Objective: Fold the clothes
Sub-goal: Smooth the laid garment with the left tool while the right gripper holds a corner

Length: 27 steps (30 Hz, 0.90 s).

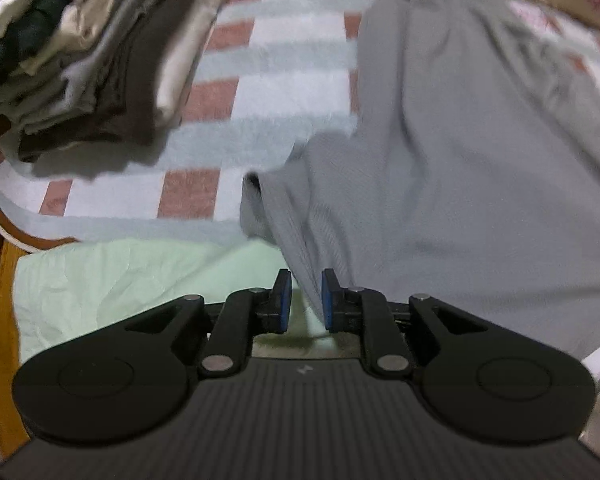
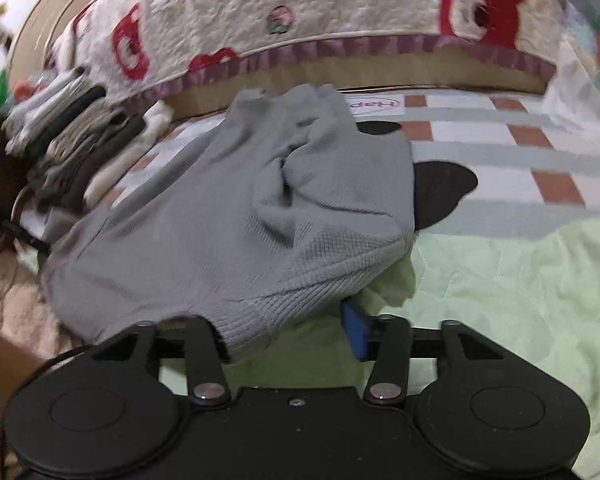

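A grey knit garment point(image 1: 452, 160) lies spread over the checked bed cover; it also shows bunched in the right wrist view point(image 2: 236, 216). My left gripper point(image 1: 305, 300) has its blue pads close together, with a thin edge of the grey garment running between them. My right gripper point(image 2: 292, 332) is partly covered by the garment's hem; the cloth drapes over the left finger and only the right blue pad point(image 2: 354, 334) shows, a wide gap from the hidden one.
A stack of folded clothes point(image 1: 88, 52) sits at the far left of the bed, also seen in the right wrist view point(image 2: 72, 136). A pale green sheet point(image 2: 500, 280) covers the near side. A bear-print quilt point(image 2: 300, 20) lies behind.
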Available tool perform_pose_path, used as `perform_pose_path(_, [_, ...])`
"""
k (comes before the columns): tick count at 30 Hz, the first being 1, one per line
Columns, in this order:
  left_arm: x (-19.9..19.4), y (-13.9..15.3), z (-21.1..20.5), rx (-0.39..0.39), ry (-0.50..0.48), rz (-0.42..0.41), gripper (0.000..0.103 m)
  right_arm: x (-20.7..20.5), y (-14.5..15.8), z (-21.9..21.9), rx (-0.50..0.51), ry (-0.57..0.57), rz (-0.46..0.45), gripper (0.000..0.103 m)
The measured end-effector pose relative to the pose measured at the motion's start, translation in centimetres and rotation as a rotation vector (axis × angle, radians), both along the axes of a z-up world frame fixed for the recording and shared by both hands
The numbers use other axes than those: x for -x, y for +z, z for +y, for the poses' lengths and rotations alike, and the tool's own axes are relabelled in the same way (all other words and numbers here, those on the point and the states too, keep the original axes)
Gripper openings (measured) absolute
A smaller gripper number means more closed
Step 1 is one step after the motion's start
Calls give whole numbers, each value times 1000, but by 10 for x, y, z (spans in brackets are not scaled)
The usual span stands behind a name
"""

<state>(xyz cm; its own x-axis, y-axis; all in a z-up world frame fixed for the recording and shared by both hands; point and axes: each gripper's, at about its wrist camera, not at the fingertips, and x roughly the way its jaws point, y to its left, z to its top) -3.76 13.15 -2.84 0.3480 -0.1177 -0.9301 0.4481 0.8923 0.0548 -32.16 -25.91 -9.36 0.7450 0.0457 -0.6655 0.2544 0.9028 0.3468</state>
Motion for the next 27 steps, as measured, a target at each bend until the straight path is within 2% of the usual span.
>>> perform_pose_path(3, [7, 15, -8, 107, -24, -22, 15, -8, -16, -9, -183, 1, 29, 57])
perform_pose_path(6, [18, 26, -28, 206, -111, -57, 18, -11, -15, -7, -299, 140, 39, 57])
perform_pose_path(9, [24, 26, -54, 256, -182, -93, 23, -9, -10, 1, -255, 224, 52, 59])
perform_pose_path(11, [21, 21, -73, 269, -204, -95, 23, -2, -4, 0, -278, 265, 50, 59])
perform_pose_path(13, [17, 14, -92, 282, -212, -87, 23, 13, 10, -4, -313, 286, -10, 58])
perform_pose_path(17, [-2, -2, -130, 257, -180, -59, 23, 43, 52, -28, -290, 130, -266, 58])
perform_pose_path(21, [-25, -15, -166, 277, -154, -60, 23, 6, 89, -58, -256, -50, -331, 59])
perform_pose_path(23, [-36, -18, -180, 301, -138, -72, 23, -30, 107, -71, -279, -125, -312, 60])
perform_pose_path(25, [-44, -21, -190, 322, -123, -95, 23, -79, 110, -86, -357, -178, -185, 62])
perform_pose_path(27, [-50, -29, -195, 316, -106, -141, 26, -125, 97, -102, -377, -159, -64, 63])
